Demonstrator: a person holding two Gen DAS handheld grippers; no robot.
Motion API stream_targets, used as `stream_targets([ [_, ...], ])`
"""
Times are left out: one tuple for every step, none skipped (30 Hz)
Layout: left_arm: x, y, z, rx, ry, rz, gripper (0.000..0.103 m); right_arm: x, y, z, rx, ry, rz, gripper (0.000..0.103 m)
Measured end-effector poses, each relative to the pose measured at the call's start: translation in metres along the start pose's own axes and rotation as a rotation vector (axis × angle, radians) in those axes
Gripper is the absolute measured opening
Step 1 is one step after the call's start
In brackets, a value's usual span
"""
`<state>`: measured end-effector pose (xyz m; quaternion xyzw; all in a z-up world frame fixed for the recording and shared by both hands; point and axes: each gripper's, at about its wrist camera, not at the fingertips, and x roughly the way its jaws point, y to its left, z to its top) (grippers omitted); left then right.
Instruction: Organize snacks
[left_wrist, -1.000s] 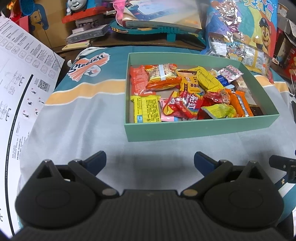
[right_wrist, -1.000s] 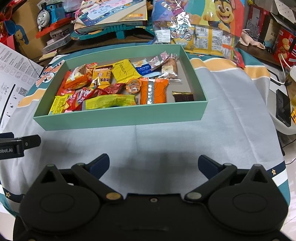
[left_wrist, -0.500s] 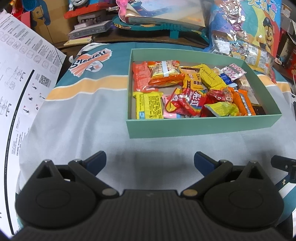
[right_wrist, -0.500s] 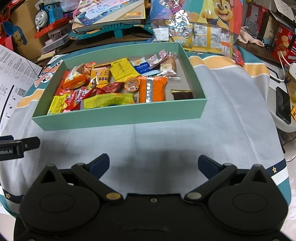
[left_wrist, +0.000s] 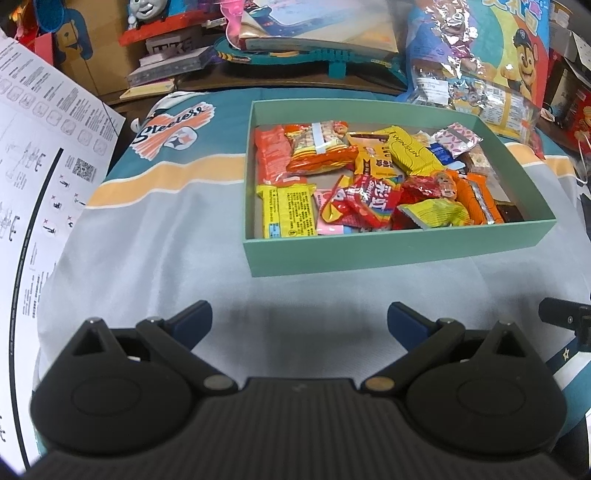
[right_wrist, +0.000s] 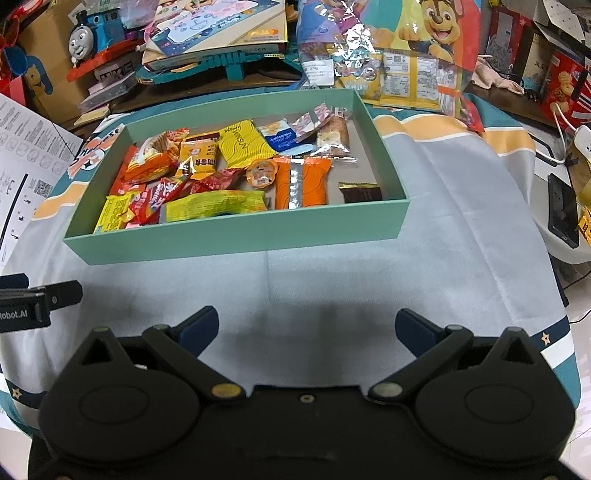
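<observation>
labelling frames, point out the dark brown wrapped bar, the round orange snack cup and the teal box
dark brown wrapped bar (right_wrist: 361, 192) right wrist view, wrapper middle
round orange snack cup (right_wrist: 262, 173) right wrist view, lid
teal cardboard box (right_wrist: 236, 239) right wrist view, near wall

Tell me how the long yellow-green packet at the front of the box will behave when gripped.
The yellow-green packet looks crinkled and puffy, so it will likely flex and crush rather than stay stiff. Its glossy film may slip between fingers. It overlaps neighbouring snacks in the green box, so lifting could drag them.

Left hand-held gripper spread wide, right hand-held gripper likewise (both empty)
</observation>
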<state>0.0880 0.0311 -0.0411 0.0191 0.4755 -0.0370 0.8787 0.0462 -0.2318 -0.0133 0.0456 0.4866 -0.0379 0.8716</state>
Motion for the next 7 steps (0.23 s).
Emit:
stream_targets([
  [-0.0004,-0.0005,0.0001,0.003,-0.001,0.0,0.103,-0.0002,0.0003,0.0,0.0,-0.001,0.0,0.103],
  [-0.0009,-0.0011,0.0002,0.006,-0.003,0.0,0.103,-0.0002,0.0004,0.0001,-0.001,-0.002,0.0,0.103],
  [-0.0013,-0.0013,0.0003,0.008,-0.004,0.0,0.103,-0.0004,0.0006,0.0003,-0.001,-0.003,0.0,0.103],
  [-0.0015,-0.0014,0.0004,0.009,-0.005,-0.001,0.103,-0.0007,0.0007,0.0004,0.0,-0.005,-0.001,0.103],
  [-0.0017,-0.0015,0.0006,0.01,-0.006,-0.001,0.103,-0.0011,0.0008,0.0003,0.0,-0.007,-0.002,0.103],
  [-0.0021,-0.0018,0.0006,0.011,-0.006,-0.001,0.103,-0.0016,0.001,0.0004,0.001,-0.009,-0.001,0.103],
  [-0.0022,-0.002,0.0006,0.012,-0.006,0.0,0.103,-0.0018,0.0011,0.0006,0.001,-0.01,-0.001,0.103],
])
